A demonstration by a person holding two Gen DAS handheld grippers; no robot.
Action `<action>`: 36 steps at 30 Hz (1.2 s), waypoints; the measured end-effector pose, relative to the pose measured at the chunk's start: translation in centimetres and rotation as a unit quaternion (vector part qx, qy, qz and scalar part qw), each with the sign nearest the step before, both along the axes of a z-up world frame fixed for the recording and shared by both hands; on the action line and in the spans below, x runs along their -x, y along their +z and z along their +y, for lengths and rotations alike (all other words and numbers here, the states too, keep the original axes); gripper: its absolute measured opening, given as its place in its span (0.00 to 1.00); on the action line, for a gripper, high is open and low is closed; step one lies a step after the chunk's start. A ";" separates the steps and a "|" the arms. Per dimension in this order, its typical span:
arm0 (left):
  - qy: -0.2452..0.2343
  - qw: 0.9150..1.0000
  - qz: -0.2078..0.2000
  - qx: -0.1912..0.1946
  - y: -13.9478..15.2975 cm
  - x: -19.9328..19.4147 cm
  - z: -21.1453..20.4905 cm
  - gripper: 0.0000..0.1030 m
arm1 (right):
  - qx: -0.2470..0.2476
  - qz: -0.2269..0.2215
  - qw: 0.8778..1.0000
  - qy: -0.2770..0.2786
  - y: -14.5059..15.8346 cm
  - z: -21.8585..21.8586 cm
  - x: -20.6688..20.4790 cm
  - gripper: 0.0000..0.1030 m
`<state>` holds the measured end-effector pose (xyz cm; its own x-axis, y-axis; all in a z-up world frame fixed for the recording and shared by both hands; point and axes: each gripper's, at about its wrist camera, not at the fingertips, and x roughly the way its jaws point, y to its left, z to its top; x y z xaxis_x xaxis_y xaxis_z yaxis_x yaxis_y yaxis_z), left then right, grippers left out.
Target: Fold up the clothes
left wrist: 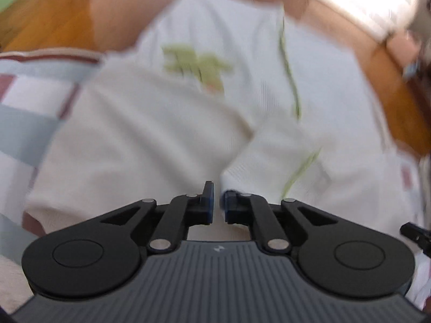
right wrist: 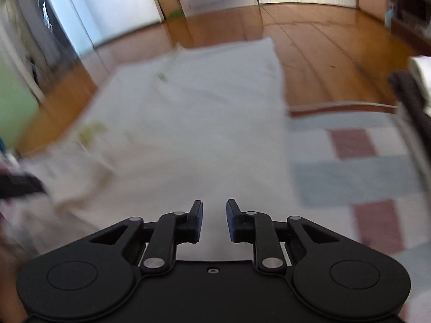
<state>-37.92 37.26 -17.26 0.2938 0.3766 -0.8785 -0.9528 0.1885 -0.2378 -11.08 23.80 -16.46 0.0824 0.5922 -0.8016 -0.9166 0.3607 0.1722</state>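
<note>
A: What is seen at the left?

B: A checked mat [left wrist: 29,113] in grey, white and dull red is spread on the wooden floor [left wrist: 59,13]. A white garment [left wrist: 167,123] with a green print and green seams is laid partly on the mat, partly on the floor. The left gripper [left wrist: 217,204] is held low over its near edge, jaws drawn almost together. A fold of white cloth is seen against the right pad; whether it is pinched cannot be told through the blur.

A: And at the right?

B: The right gripper [right wrist: 214,220] is held above the garment [right wrist: 199,123], jaws somewhat apart, nothing gripped. The mat [right wrist: 358,172] is seen to its right.
</note>
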 end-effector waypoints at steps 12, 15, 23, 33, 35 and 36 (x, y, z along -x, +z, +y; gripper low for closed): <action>-0.012 0.992 -0.016 -0.127 4.1 -0.2 -1.4 0.51 | -0.010 -0.080 0.996 -0.031 0.4 -1.6 -0.2 0.37; -0.046 0.986 0.016 -0.163 4.3 -2.2 -2.7 0.51 | -0.011 -0.070 0.997 -0.019 -0.2 -0.6 -0.8 0.50; -0.114 0.975 -0.030 -0.191 5.3 -3.4 -3.5 0.51 | -0.067 -0.052 0.995 -0.055 0.3 -1.0 -3.9 0.06; -0.239 0.937 0.123 -0.225 3.1 -9.6 -7.4 0.63 | -0.007 -0.079 0.992 -0.096 -2.6 -1.6 -4.2 0.09; -0.262 0.927 0.168 -0.210 1.8 -10.4 -7.7 0.64 | 0.000 -0.079 0.991 -0.113 -2.6 -1.7 -5.1 0.11; -0.263 0.924 0.193 -0.200 1.2 -10.6 -7.7 0.64 | 0.008 -0.074 0.987 -0.140 -2.5 -1.9 -5.7 0.18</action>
<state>-27.36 29.60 -16.09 0.2224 0.5884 -0.7774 -0.7035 0.6488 0.2899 -5.38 21.92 -18.95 0.3580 0.5165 -0.7778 -0.7951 0.6054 0.0361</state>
